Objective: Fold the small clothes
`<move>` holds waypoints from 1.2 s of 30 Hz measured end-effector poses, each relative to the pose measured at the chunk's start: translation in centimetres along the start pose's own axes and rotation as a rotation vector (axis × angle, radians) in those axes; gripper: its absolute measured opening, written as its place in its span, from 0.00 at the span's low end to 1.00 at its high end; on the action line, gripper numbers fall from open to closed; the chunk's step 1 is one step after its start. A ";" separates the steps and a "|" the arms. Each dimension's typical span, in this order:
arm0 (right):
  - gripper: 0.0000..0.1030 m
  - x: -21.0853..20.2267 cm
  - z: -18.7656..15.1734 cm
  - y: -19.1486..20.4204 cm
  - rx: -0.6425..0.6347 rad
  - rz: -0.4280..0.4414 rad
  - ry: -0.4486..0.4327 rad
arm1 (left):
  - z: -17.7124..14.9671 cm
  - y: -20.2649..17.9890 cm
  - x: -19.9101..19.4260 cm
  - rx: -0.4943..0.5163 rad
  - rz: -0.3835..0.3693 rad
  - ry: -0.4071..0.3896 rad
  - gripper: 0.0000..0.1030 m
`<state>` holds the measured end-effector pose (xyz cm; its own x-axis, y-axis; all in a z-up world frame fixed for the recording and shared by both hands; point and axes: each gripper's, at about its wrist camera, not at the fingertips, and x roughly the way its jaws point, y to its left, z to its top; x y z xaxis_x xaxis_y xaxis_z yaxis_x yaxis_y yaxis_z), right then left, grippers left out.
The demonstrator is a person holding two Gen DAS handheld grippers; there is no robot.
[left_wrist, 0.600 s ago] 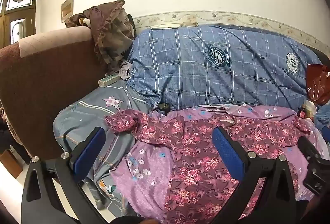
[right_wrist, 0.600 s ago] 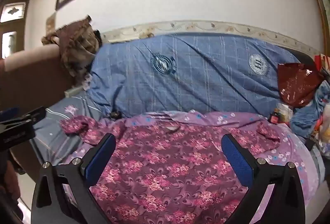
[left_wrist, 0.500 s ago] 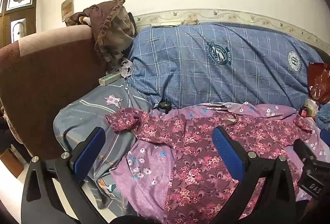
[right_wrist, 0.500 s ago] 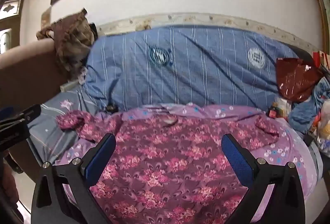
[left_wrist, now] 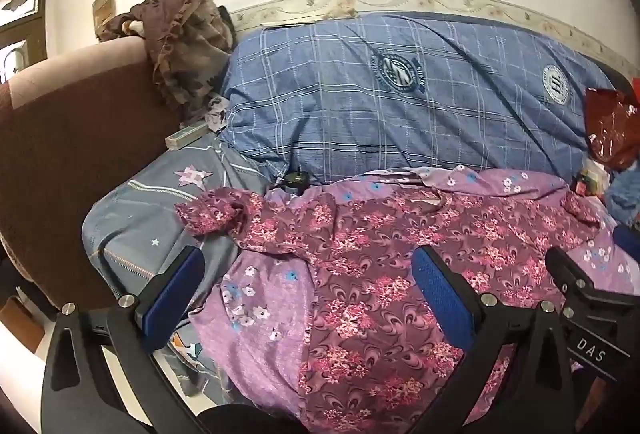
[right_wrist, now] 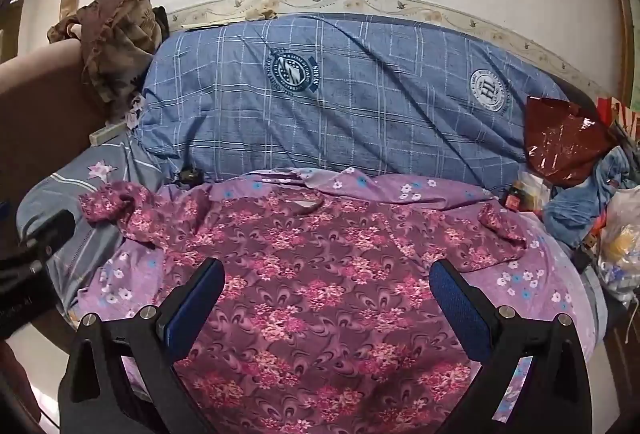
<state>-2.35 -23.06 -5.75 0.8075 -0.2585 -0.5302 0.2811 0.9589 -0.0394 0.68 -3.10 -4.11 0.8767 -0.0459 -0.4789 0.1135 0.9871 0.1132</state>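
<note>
Maroon long-sleeved top with pink floral print [right_wrist: 304, 274]: spread flat, neckline toward 12 o'clock, atop a lilac cloth with small white and blue flowers [right_wrist: 536, 286] on the sofa seat. Left sleeve [left_wrist: 216, 212] crumpled at 9 o'clock, lying over a grey-blue sheet with star motifs [left_wrist: 160, 202]; right sleeve [right_wrist: 500, 230] bent at 3 o'clock.

Left tongs [left_wrist: 308, 282]: blue-padded fingers wide apart, nothing between them, hovering over the top's left half. Right tongs [right_wrist: 326, 290]: fingers wide apart, gripping nothing, above the lower middle of the top.

At 12 o'clock: large blue checked cushion cover with two round crests [right_wrist: 340, 98], leaning on the sofa back. At 10 o'clock: brown ruffled fabric bundle [left_wrist: 180, 46] on the brown sofa arm [left_wrist: 60, 130]. At 2 o'clock: dark red shiny plastic bag [right_wrist: 564, 142], beside blue cloth and clutter.
</note>
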 end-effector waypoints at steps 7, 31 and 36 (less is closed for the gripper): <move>1.00 -0.1 0.2 -0.7 0.013 -0.004 -0.009 | 0.4 -0.9 -0.4 0.022 -0.008 -0.001 1.00; 1.00 0.0 0.0 -1.2 0.024 -0.010 -0.007 | 0.5 -2.3 -0.3 0.040 -0.007 0.010 1.00; 1.00 0.3 0.1 -1.2 0.025 -0.007 0.001 | 0.5 -2.4 -0.1 0.041 -0.008 0.014 1.00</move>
<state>-2.40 -24.34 -5.76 0.8049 -0.2656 -0.5307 0.2998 0.9537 -0.0226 0.50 -5.53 -3.89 0.8690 -0.0513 -0.4921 0.1398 0.9795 0.1447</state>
